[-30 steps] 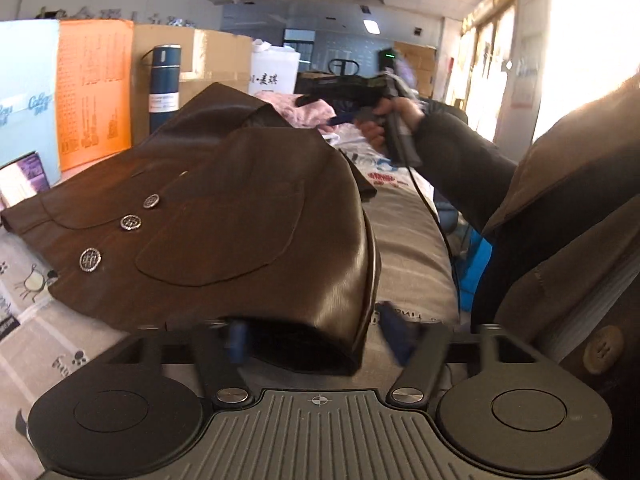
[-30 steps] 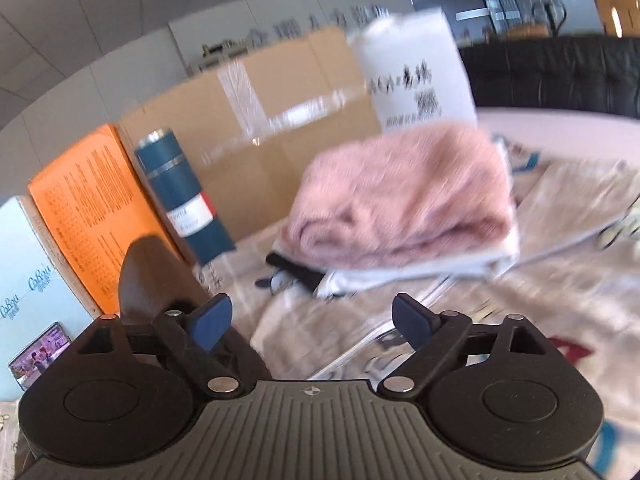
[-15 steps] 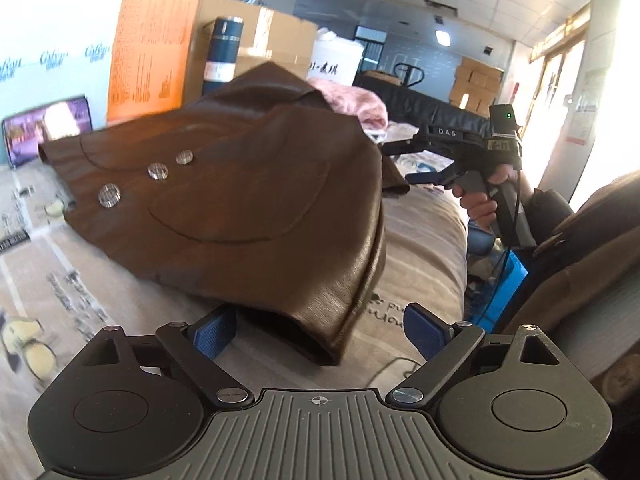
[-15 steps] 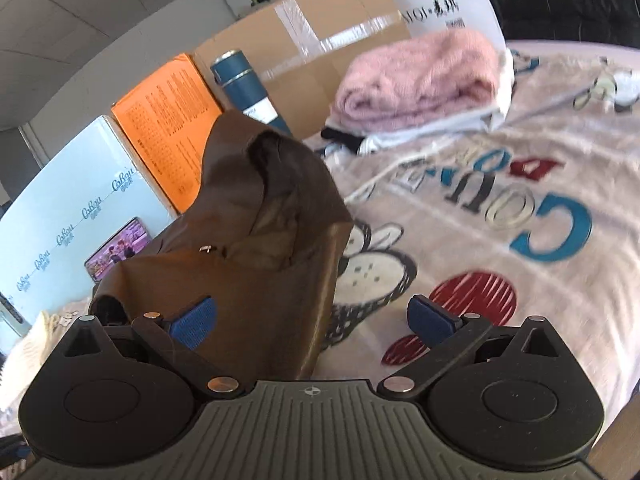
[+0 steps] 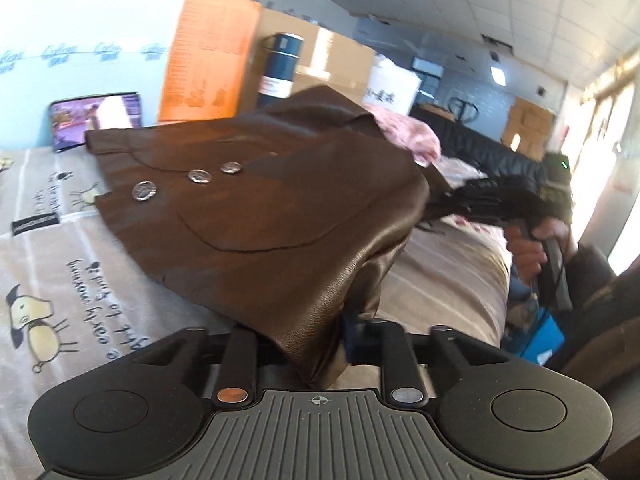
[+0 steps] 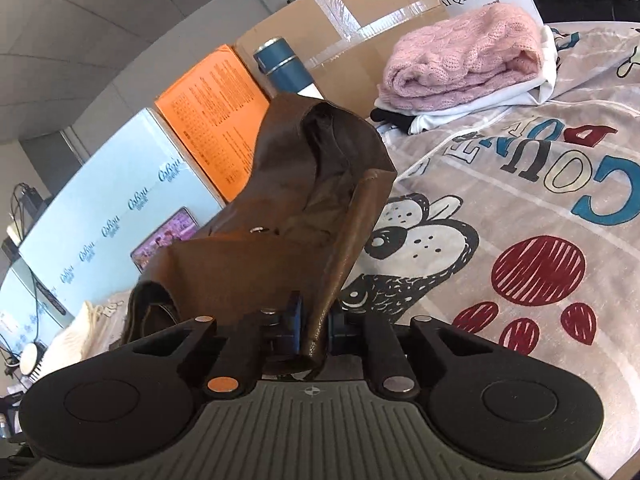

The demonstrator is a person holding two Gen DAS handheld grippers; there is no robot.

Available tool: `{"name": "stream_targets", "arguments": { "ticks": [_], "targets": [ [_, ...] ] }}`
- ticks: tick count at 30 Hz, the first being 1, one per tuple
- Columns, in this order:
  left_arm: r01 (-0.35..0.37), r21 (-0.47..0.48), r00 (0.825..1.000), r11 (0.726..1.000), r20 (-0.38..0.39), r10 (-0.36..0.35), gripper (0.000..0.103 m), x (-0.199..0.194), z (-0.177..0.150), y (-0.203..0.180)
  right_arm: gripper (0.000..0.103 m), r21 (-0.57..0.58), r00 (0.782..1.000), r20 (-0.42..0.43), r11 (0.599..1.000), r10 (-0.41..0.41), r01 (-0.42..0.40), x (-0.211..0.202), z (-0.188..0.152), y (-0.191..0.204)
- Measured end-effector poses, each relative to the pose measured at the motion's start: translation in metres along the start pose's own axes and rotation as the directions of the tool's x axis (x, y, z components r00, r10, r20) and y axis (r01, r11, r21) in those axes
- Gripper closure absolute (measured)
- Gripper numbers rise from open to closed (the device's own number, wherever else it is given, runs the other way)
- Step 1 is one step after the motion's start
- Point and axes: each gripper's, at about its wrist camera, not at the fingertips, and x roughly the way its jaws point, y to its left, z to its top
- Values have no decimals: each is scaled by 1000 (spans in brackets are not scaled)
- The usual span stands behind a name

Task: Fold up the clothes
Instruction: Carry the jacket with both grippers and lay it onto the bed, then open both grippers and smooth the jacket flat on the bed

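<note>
A brown leather jacket [image 5: 256, 208] with three silver buttons lies partly lifted over a printed blanket [image 5: 60, 280]. My left gripper [image 5: 312, 344] is shut on the jacket's near hem corner. My right gripper [image 6: 314, 330] is shut on another jacket edge, with the collar and lining [image 6: 304, 184] rising in front of it. The right gripper also shows in the left wrist view [image 5: 500, 200], held at the jacket's far right side.
A folded pink sweater [image 6: 468, 60] on white clothes sits at the back of the blanket [image 6: 540, 220]. Behind stand a blue flask [image 5: 280, 68], orange board [image 5: 208, 52], light blue box [image 6: 100, 216], cardboard boxes [image 6: 352, 28] and a phone [image 5: 96, 118].
Both grippers were open half a second ago; both have closed on jacket edges. The jacket's near hem and right edge are now lifted off the blanket.
</note>
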Motion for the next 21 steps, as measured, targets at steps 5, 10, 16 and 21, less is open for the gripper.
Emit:
{"name": "stream_targets", "arguments": {
  "ticks": [5,10,16,21],
  "targets": [
    [-47,60,985,997,167,37,96,-33,23,4,97,88,988,127,991,85,-97,-25,19,-1],
    [12,83,965,996,258,-33,95,-67,36,10,97,132,963,238,978,127,-161,-57,34,-3],
    [148,121,989,982,10,-150,56,-58,6,10,89,135,986,163,991,-45,23,-71,16,-30],
    [185,-5,982,983,-33,-185,12,-41,-4,25,54,140,962,151,968,-227,207,-82,5,-46]
  ]
}}
